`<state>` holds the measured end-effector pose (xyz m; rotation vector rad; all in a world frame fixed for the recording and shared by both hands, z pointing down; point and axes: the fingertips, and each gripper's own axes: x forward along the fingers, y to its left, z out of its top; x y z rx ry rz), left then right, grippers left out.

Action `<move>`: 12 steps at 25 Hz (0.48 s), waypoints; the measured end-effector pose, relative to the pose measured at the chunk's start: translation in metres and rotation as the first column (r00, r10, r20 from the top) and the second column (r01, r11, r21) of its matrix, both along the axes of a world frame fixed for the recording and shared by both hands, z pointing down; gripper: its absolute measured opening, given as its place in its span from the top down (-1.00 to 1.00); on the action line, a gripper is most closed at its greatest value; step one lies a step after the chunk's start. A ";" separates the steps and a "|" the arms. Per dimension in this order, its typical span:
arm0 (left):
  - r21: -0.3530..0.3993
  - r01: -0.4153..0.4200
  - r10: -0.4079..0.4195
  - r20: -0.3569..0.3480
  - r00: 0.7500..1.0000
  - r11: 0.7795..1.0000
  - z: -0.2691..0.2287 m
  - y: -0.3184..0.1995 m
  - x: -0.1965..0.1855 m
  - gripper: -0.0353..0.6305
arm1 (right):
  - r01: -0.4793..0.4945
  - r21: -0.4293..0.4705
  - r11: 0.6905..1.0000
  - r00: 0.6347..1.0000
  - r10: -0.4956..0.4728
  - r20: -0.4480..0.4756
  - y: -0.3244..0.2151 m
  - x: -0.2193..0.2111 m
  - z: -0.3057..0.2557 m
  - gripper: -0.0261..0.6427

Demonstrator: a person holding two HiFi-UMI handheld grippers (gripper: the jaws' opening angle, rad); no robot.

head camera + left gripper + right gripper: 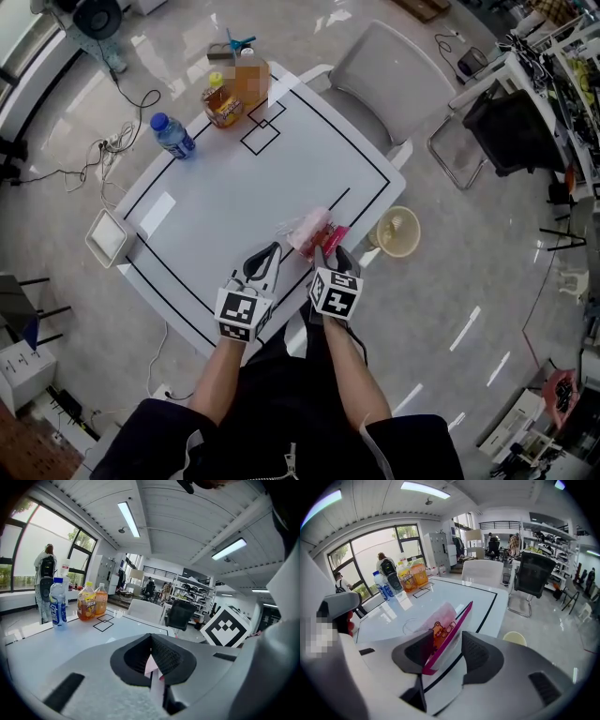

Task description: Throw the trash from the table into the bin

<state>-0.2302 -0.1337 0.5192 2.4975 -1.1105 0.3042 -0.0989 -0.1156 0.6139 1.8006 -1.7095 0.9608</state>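
A pink, partly clear snack wrapper lies near the front right edge of the white table. My right gripper stands open around it. In the right gripper view the wrapper stands between the jaws, its magenta edge close to the left jaw with a gap to the right one. My left gripper is just left of it; in the left gripper view its jaws are shut on a small pale pink scrap. A cream round bin sits on the floor right of the table.
A blue water bottle and orange drink bottles stand at the table's far corner. A white tray sits at its left corner. A white chair is behind the table, a black chair further right.
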 end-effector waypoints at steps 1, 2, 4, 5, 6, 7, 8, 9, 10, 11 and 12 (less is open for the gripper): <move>0.000 -0.002 0.002 -0.001 1.000 1.000 0.000 0.000 0.000 0.87 | -0.004 -0.019 1.000 1.000 0.004 0.000 0.004 0.001 0.004 0.37; 0.001 -0.004 0.004 -0.003 1.000 1.000 0.000 0.001 0.001 0.87 | -0.009 -0.038 0.999 1.000 0.009 0.000 0.009 0.003 0.008 0.43; 0.002 -0.010 0.010 -0.004 1.000 1.000 0.001 0.001 0.002 0.87 | -0.019 -0.074 0.997 1.000 0.019 -0.001 0.017 0.007 0.016 0.61; 0.002 -0.013 0.013 -0.004 1.000 1.000 0.001 0.001 0.002 0.87 | -0.023 -0.089 0.996 1.000 0.023 0.001 0.020 0.009 0.019 0.72; 0.003 -0.014 0.014 -0.004 1.000 1.000 0.000 0.001 0.003 0.87 | -0.026 -0.100 0.995 1.000 0.026 0.005 0.022 0.011 0.021 0.77; 0.004 -0.016 0.016 -0.005 1.000 1.000 0.000 0.001 0.003 0.87 | -0.028 -0.106 0.994 1.000 0.029 0.010 0.023 0.011 0.022 0.81; 0.005 -0.016 0.016 -0.005 1.000 1.000 0.001 0.001 0.003 0.87 | -0.031 -0.105 0.994 0.999 0.032 0.014 0.024 0.012 0.022 0.83; 0.004 -0.013 0.013 -0.007 1.000 1.000 0.001 0.001 0.002 0.87 | -0.034 -0.097 0.995 0.999 0.036 0.018 0.023 0.012 0.021 0.85; 0.004 -0.010 0.010 -0.008 1.000 1.000 0.000 0.000 0.002 0.87 | -0.036 -0.084 0.996 0.999 0.038 0.022 0.022 0.013 0.019 0.87; 0.005 -0.009 0.009 -0.008 1.000 1.000 0.000 0.000 0.002 0.87 | -0.037 -0.071 0.997 0.999 0.039 0.026 0.021 0.013 0.016 0.87; 0.007 -0.009 0.009 -0.008 1.000 1.000 0.000 0.000 0.003 0.87 | -0.035 -0.059 0.998 0.999 0.037 0.029 0.019 0.013 0.012 0.88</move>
